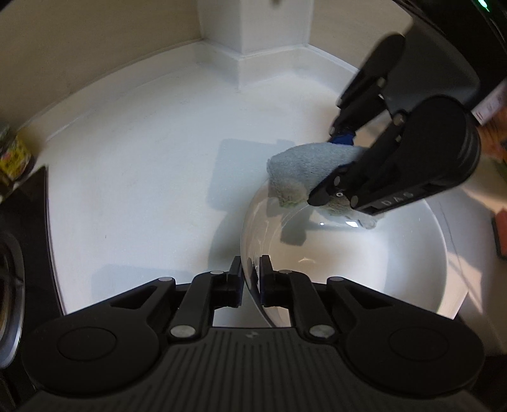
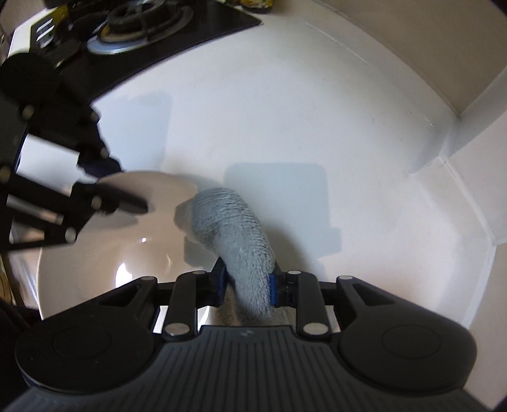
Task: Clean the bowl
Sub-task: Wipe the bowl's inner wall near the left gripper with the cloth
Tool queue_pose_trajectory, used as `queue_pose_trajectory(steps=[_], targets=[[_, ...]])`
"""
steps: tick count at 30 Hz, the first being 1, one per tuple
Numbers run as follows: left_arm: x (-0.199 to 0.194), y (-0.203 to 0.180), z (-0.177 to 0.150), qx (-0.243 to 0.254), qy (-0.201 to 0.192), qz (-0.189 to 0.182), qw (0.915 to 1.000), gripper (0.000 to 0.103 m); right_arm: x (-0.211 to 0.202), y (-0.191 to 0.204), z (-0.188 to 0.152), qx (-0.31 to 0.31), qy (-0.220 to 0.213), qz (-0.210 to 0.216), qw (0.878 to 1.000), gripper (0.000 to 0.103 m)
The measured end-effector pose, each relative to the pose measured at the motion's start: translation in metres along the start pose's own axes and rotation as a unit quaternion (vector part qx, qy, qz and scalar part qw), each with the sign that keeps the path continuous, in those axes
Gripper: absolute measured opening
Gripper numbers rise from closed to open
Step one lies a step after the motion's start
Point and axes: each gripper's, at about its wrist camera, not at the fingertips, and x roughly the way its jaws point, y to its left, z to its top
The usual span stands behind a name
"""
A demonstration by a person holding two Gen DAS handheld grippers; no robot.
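A white bowl [image 1: 364, 263] [image 2: 104, 250] sits on the white counter. My left gripper [image 1: 252, 279] straddles its near rim, one finger outside the wall and one inside, with the pads pressed on it. In the right wrist view the left gripper [image 2: 130, 187] appears blurred at the bowl's far left edge. My right gripper [image 2: 247, 285] [image 1: 329, 164] is shut on a folded grey cloth [image 2: 234, 222] [image 1: 304, 164]. The cloth's free end hangs over the bowl's rim and reaches into the bowl.
The white counter [image 1: 142, 174] runs back to a wall with a corner pillar [image 1: 253, 28]. A black hob with a burner [image 2: 139, 19] lies beyond the bowl, and its edge [image 1: 35, 222] shows at the left. A yellow-labelled jar [image 1: 12, 152] stands beside it.
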Motion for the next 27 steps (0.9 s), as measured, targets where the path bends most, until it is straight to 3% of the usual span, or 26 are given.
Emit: queue_pose_trajectory(steps=[2,6,9,13,20,27], targets=[[0.001,0.006,0.001,-0.034,0.005,-0.002,0.9994,0.008,-0.002,-0.003,-0.003,0.018,-0.008,0.006,1.0,0.022],[-0.001,0.001,0.0,-0.075,0.011,0.028,0.9967,0.008,-0.006,-0.01,-0.015,0.063,-0.032,0.014,0.997,0.021],[0.003,-0.007,0.001,-0.081,0.001,0.056,0.9951,0.007,-0.008,-0.015,-0.025,0.097,-0.057,0.019,0.994,0.021],[0.005,-0.003,0.003,-0.085,-0.009,0.045,0.9953,0.005,-0.012,-0.016,-0.033,0.115,-0.068,0.015,0.991,0.021],[0.005,-0.006,-0.008,-0.041,-0.013,0.049,0.9979,0.007,-0.011,-0.009,-0.028,0.077,-0.049,0.02,0.996,0.021],[0.001,-0.01,-0.011,-0.045,-0.011,0.05,0.9977,0.009,-0.011,0.009,-0.01,0.011,-0.037,-0.005,0.999,0.022]])
